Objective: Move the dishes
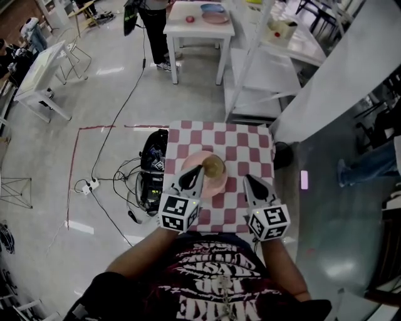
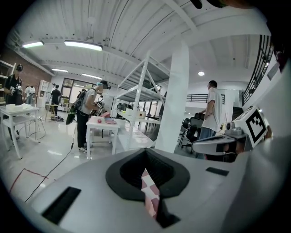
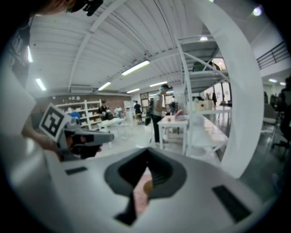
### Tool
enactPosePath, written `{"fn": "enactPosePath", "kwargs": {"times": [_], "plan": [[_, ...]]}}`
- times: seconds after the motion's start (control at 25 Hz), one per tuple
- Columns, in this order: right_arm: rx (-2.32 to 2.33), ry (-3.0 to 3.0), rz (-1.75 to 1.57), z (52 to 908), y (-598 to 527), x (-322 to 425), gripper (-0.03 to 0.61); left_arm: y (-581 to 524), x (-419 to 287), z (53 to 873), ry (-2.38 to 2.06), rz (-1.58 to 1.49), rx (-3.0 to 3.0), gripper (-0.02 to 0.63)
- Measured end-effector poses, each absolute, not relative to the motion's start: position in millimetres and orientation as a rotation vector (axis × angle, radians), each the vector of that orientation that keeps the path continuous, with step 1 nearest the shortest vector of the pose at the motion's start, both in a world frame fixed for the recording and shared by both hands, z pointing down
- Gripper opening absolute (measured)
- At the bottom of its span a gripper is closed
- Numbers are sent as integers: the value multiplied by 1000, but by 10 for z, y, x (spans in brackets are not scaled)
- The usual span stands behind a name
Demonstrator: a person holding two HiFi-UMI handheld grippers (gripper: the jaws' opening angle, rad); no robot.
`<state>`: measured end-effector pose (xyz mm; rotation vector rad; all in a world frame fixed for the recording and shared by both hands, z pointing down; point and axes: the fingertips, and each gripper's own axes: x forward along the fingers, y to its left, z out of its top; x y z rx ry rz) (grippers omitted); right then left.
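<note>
A pink plate [image 1: 219, 183] lies on a small table with a red-and-white checked cloth [image 1: 250, 141], directly below me. A brown bowl [image 1: 213, 166] sits on the plate. My left gripper [image 1: 193, 177] hovers over the plate's left part, its jaws shut with nothing seen between them. My right gripper [image 1: 250, 182] is shut just right of the plate, over the cloth. The left gripper view shows only a strip of checked cloth [image 2: 150, 191] through the closed jaws. In the right gripper view, a sliver of the plate [image 3: 138, 195] and the bowl [image 3: 148, 185] show.
A white table [image 1: 182, 30] farther off carries a pink plate [image 1: 215, 17], a blue dish [image 1: 211, 8] and a small red thing [image 1: 190, 19]; a person [image 1: 153, 25] stands beside it. A white rack [image 1: 263, 69] stands beyond the checked table. Black gear and cables [image 1: 150, 172] lie on the floor at its left.
</note>
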<state>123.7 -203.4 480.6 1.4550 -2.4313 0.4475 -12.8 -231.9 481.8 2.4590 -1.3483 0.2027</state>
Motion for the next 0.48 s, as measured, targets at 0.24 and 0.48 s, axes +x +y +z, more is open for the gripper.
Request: {"fn": "enactPosePath", "kwargs": {"times": [0.24, 0.48], "plan": [[1445, -2443, 432, 4770, -2088, 1202, 34, -2339, -161, 4788, -1364, 201, 2461, 29], [1430, -2443, 430, 4793, -2105, 1156, 34, -2346, -166, 4832, -1358, 214, 2460, 29]]}}
